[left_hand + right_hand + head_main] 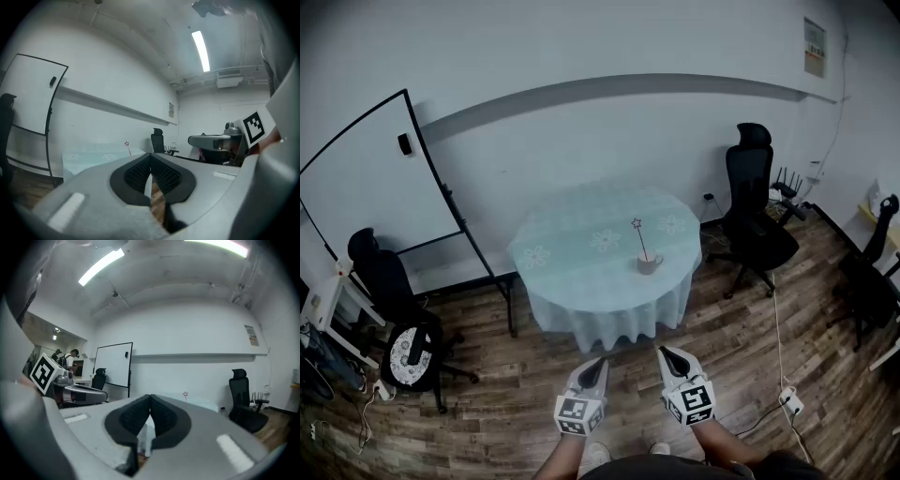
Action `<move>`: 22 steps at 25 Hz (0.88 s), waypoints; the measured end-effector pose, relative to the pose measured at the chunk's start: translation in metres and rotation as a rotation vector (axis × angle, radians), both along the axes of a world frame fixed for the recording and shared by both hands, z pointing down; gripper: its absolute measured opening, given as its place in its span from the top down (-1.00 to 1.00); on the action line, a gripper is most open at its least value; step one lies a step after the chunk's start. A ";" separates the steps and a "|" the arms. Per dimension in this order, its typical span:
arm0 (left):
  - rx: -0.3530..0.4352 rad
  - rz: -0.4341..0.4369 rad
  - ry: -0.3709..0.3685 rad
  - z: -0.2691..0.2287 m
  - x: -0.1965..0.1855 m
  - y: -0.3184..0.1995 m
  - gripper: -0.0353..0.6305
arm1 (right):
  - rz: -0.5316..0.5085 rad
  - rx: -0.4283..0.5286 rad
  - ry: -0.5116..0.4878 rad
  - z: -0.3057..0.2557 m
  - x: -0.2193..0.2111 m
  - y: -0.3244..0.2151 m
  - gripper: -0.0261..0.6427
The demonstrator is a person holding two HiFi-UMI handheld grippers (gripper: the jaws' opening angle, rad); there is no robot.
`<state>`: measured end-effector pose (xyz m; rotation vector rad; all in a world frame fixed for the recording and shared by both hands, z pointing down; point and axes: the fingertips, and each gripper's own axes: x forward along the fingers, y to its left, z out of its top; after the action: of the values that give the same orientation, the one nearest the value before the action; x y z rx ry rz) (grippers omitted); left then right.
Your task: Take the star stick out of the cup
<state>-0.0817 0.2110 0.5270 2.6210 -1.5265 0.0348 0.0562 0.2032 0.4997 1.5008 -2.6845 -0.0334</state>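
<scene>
open floor [506, 375] before the table [572, 246], office chair [757, 225] at right

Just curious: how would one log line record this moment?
star stick in cup on table; left gripper shut, empty; right gripper shut, empty

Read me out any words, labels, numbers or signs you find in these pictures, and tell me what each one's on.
Nothing here can be quoted as readable text.
The wall notice: printed, but too small to read in any view.
The left claw and right claw: their cubes carry square black-and-white marker patterns, no letters or digits.
The whiteboard: no writing visible.
</scene>
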 end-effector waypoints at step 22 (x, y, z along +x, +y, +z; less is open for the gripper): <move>0.009 0.081 -0.051 0.013 -0.077 -0.024 0.88 | 0.083 -0.027 -0.030 0.012 -0.073 -0.036 0.91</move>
<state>-0.1583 0.1873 0.5402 2.7082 -1.4378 0.1025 -0.0166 0.1671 0.5117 1.6163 -2.6311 0.0302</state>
